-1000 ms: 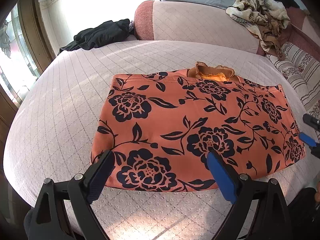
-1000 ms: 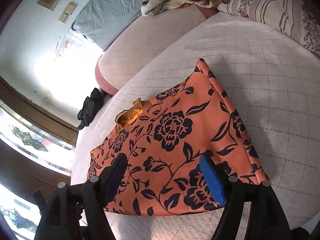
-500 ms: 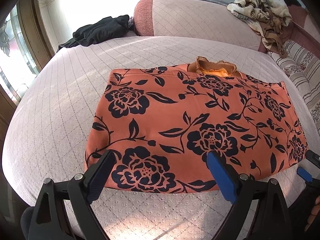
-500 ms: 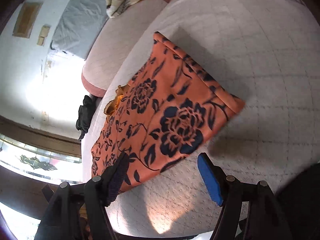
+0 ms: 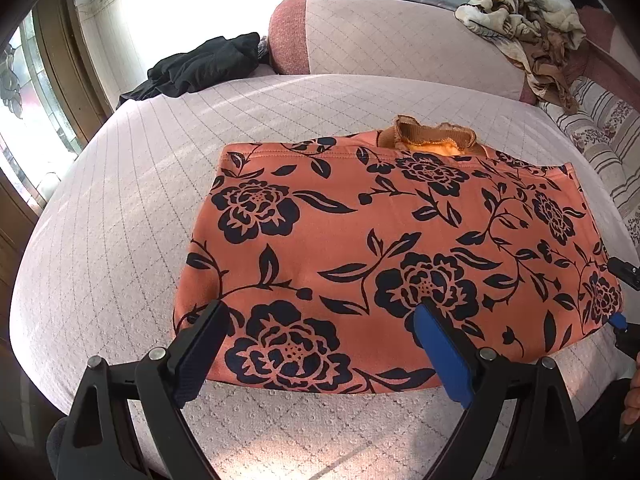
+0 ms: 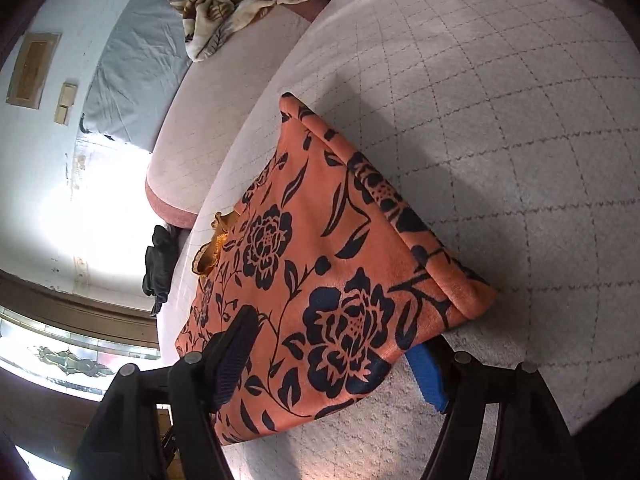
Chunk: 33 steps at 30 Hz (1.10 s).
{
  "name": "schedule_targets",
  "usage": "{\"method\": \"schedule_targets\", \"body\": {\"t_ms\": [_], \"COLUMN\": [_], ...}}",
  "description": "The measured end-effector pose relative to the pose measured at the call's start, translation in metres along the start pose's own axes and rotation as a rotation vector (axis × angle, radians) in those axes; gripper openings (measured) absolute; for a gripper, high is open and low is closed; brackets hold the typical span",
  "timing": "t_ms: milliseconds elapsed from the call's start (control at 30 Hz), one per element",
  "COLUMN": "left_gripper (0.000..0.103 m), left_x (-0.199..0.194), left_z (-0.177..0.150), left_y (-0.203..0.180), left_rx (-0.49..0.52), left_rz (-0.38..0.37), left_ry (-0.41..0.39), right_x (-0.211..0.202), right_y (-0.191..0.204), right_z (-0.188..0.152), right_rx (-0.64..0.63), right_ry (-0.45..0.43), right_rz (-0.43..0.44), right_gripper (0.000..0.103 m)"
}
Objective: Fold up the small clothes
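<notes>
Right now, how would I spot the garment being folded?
On the pale quilted bed, it lies flat near the front edge: an orange garment with dark navy flowers. The black clothes and beige patterned cloth lie crumpled farther back.

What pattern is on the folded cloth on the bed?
Dark navy flowers and leaves on orange cloth, clearest in the left wrist view.

Orange soft-knit garment with dark navy rose-and-leaf print (image 5: 384,248), folded into a rough rectangle, lying flat on the pale quilted bed cover (image 5: 120,208) near its front edge. Tan ribbed neckband with a bright orange lining (image 5: 434,140) pokes out at the far edge. Right end is doubled over, with the near right corner raised slightly.
</notes>
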<state>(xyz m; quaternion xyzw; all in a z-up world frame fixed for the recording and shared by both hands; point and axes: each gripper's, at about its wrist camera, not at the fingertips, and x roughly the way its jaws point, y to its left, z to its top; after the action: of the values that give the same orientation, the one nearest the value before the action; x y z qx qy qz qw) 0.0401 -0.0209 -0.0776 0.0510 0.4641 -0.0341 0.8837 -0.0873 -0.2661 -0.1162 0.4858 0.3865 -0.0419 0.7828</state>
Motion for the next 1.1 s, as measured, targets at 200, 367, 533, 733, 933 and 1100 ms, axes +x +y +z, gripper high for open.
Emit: {"method": "schedule_targets", "body": {"t_ms": [200, 367, 533, 733, 933, 1100], "left_gripper": [0.094, 0.094, 0.094, 0.096, 0.095, 0.095], "left_x": [0.008, 0.014, 0.048, 0.056, 0.001, -0.042], "left_z": [0.004, 0.015, 0.014, 0.017, 0.015, -0.008], "left_y": [-0.002, -0.011, -0.042, -0.042, 0.048, 0.153], "left_rx": [0.000, -0.011, 0.066, 0.094, -0.122, -0.319], "left_rz": [-0.001, -0.021, -0.009, -0.031, -0.050, 0.053], "left_ry": [0.007, -0.014, 0.038, 0.061, -0.061, -0.158], "right_x": [0.001, 0.000, 0.004, 0.023, -0.008, 0.008], "right_y": [0.006, 0.003, 0.003, 0.017, 0.138, 0.266], "right_z": [0.005, 0.004, 0.006, 0.021, 0.002, -0.078], "right_rx": [-0.025, -0.026, -0.036, -0.126, -0.472, -0.791], "right_ry": [-0.021, -0.048, -0.062, -0.016, -0.136, -0.148], "right_rz": [-0.020, -0.036, -0.058, -0.159, -0.172, -0.099], "right_gripper": [0.074, 0.074, 0.074, 0.017, 0.014, 0.014]}}
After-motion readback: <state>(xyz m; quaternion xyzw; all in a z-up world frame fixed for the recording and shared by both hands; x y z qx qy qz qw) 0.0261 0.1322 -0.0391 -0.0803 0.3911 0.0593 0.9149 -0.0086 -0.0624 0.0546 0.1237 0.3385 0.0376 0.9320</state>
